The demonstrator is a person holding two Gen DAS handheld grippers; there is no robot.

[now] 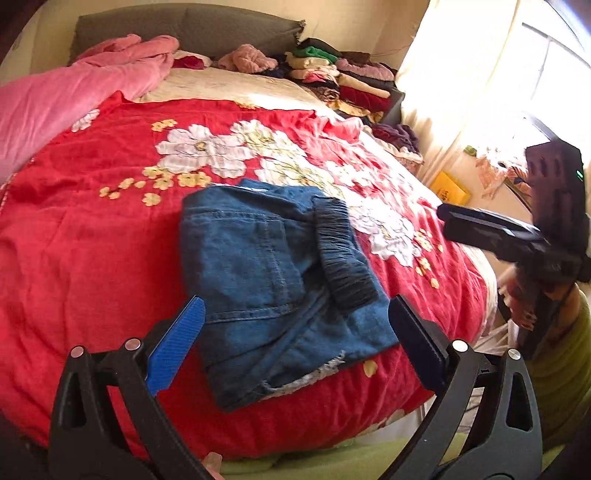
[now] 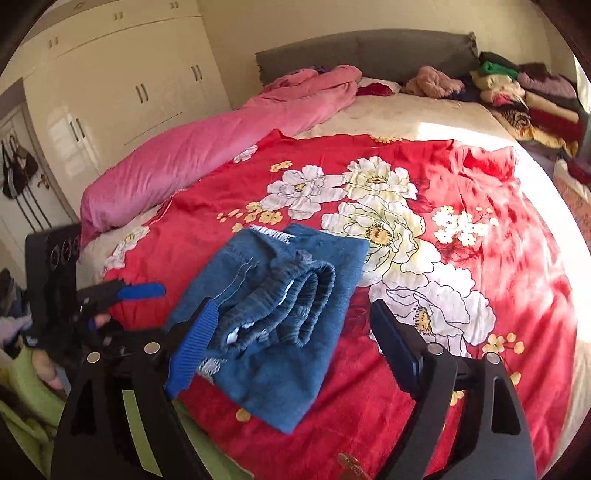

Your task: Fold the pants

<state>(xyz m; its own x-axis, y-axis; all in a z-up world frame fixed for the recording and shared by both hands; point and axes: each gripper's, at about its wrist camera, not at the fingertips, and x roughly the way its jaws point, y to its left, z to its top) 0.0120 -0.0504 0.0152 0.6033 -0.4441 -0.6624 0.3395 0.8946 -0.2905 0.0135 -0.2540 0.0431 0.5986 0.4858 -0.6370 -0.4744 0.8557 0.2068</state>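
- Left wrist view: left gripper (image 1: pixel 295 332), jaws spread wide, nothing between the pads; it hangs just above the near edge of the pants.
- Pants (image 1: pixel 273 280): blue denim, folded into a compact bundle, dark elastic waistband on top toward the right, frayed hem at the near edge; lying on the red floral blanket (image 1: pixel 92 240) near the foot of the bed.
- Right gripper (image 1: pixel 491 229): seen from the side at the right edge, apart from the pants, over the blanket's right margin.
- Pink duvet (image 1: pixel 74 92) along the left side; stacked folded clothes (image 1: pixel 343 77) by the grey headboard (image 1: pixel 184 29).
- Right wrist view: right gripper (image 2: pixel 295 339), jaws wide apart, holding nothing, pads clear of the denim.
- Pants (image 2: pixel 280 302): same folded bundle, gathered waistband facing the camera, resting on the red floral blanket (image 2: pixel 498 240).
- Left gripper (image 2: pixel 129 291): at the left, beside the pants, not touching them.
- Cream wardrobe (image 2: pixel 122 74) behind the pink duvet (image 2: pixel 192 151).
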